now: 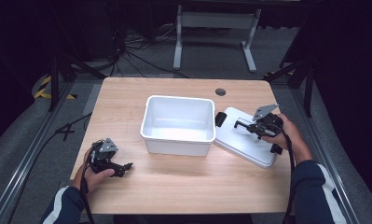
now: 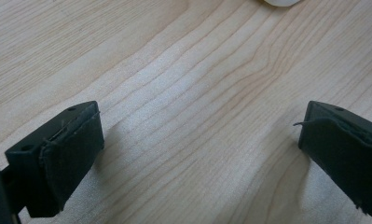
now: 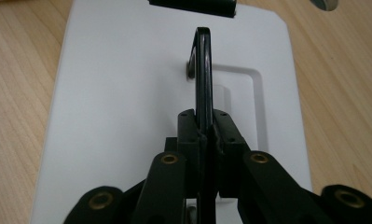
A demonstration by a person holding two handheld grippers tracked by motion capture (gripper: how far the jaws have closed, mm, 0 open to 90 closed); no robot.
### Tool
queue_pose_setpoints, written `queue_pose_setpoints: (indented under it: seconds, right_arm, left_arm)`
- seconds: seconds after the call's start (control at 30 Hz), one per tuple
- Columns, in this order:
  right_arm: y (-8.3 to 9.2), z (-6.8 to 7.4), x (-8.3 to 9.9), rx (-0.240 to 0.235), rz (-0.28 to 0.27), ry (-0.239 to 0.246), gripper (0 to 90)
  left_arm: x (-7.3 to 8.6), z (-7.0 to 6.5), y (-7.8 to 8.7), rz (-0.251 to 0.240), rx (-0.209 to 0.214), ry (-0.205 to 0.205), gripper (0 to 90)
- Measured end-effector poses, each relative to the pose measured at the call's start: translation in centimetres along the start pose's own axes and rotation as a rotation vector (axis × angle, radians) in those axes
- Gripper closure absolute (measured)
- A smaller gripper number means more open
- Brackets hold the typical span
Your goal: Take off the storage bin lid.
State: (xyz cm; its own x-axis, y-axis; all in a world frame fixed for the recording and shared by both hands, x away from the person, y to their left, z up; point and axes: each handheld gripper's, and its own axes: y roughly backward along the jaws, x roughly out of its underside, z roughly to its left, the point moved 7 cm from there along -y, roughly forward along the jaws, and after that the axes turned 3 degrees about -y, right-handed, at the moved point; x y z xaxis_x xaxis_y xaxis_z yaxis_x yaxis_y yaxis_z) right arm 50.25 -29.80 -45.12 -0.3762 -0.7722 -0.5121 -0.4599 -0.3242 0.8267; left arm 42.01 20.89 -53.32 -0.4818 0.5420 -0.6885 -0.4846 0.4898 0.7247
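White lid (image 1: 246, 140) lies flat on the wood surface (image 1: 174, 182), just right of the open white bin (image 1: 178, 123), near edge touching or almost touching the bin's right wall. Black handle (image 3: 203, 74) on the lid's top is swung up on edge. Right gripper (image 1: 243, 125) is clenched on that handle: in the right gripper view the jaws pinch it from both sides, no gap showing, grip low and near the handle's mid-span. Black clip (image 3: 192, 6) sits at the lid's far edge.

Left gripper (image 1: 127, 166) rests low over bare surface at front left, well apart from bin and lid; jaws spread wide, holding nothing, w/ only wood grain between them in the left gripper view.

Step in hand, by my read: lift lid by handle and set it on the bin.

How to do it well:
- Keep squeeze firm; handle is thin and pivots, so lid will likely swing or tilt once off the surface.
- Lift straight up first, clear the bin rim before moving across.
- Carry lid level, line up corners w/ rim, lower slow.
- Left gripper could steady the bin wall if bin slides.
- Risk: lid edge catching the rim and nudging the bin.
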Motion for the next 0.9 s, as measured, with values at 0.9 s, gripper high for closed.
queue_pose_setpoints:
  seconds: [0.9]
  right_arm:
    - [1.3,-0.2,-0.4,0.017,-0.041,-0.049,67.3]
  left_arm:
    - [0.0,0.0,0.0,-0.003,0.001,0.002,0.4]
